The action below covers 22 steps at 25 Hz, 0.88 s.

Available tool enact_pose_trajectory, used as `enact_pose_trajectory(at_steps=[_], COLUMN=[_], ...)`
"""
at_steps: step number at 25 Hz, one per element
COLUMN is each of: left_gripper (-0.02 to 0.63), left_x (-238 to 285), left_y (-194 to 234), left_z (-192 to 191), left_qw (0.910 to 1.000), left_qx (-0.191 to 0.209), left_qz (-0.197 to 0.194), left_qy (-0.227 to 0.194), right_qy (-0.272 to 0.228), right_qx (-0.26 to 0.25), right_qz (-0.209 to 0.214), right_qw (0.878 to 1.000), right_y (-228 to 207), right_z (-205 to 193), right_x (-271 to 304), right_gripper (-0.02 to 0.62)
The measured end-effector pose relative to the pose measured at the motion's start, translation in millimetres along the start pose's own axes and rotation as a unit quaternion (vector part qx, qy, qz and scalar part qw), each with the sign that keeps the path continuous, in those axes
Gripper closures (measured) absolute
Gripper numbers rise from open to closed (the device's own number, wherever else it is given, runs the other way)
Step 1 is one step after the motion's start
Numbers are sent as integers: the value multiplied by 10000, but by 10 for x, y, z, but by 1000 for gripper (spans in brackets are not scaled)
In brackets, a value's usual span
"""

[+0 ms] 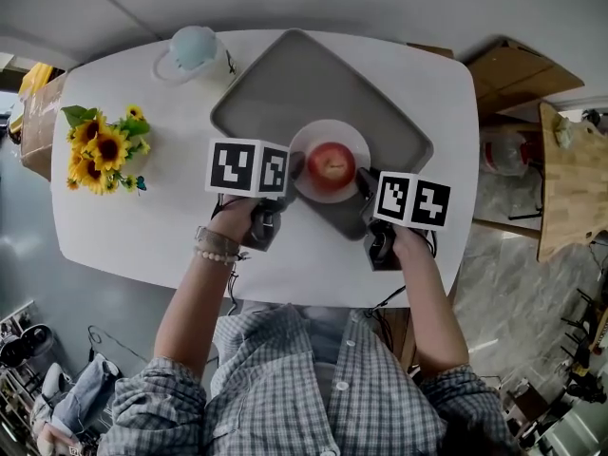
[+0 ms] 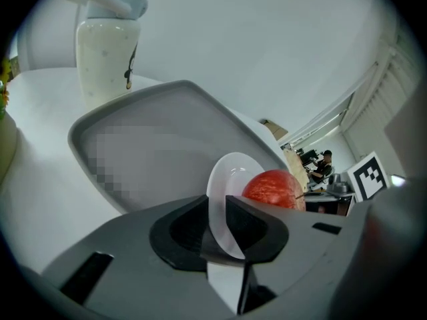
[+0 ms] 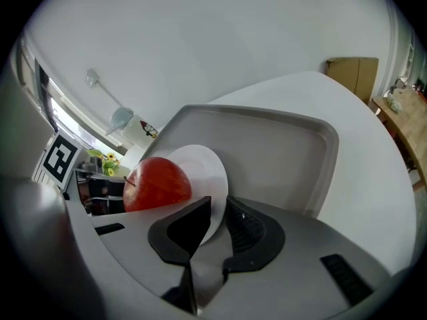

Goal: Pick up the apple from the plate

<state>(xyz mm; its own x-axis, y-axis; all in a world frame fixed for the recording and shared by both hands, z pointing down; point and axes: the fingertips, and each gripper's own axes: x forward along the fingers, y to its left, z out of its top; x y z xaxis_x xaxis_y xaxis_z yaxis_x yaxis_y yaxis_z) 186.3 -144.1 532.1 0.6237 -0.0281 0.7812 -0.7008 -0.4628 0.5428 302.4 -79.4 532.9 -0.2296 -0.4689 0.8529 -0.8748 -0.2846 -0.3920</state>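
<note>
A red apple (image 1: 331, 165) sits on a small white plate (image 1: 323, 133) over the near part of a grey tray (image 1: 285, 84). My left gripper (image 1: 293, 171) is shut on the plate's left rim. My right gripper (image 1: 365, 184) is shut on its right rim. In the left gripper view the plate's (image 2: 227, 179) edge is pinched between the jaws of the gripper (image 2: 217, 220), with the apple (image 2: 273, 189) just beyond. The right gripper view shows the same from the other side: gripper (image 3: 217, 222), plate (image 3: 200, 165), apple (image 3: 157, 184). Neither gripper touches the apple.
The tray lies on a white table (image 1: 142, 226). A bunch of sunflowers (image 1: 100, 148) lies at the left and a pale cup with a light blue lid (image 1: 193, 47) stands at the back. A cardboard box (image 1: 518, 69) and wooden furniture (image 1: 570, 179) are beyond the right edge.
</note>
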Motion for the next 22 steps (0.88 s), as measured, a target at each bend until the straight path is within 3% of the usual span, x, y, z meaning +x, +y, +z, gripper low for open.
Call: enact_pose_trajectory(at_steps=[6, 22], left_gripper=[528, 538], left_x=[-68, -692], left_y=[29, 422], left_z=[-32, -300], left_qw=[10000, 9990], left_qx=[-53, -343], left_qz=[7, 199], left_qy=[-3, -210], right_qy=[-36, -5], right_qx=[195, -180], right_qz=[72, 273], right_qw=[9998, 9995], right_y=[81, 769], right_z=[-26, -234], right_x=[-63, -73], right_gripper=[518, 528])
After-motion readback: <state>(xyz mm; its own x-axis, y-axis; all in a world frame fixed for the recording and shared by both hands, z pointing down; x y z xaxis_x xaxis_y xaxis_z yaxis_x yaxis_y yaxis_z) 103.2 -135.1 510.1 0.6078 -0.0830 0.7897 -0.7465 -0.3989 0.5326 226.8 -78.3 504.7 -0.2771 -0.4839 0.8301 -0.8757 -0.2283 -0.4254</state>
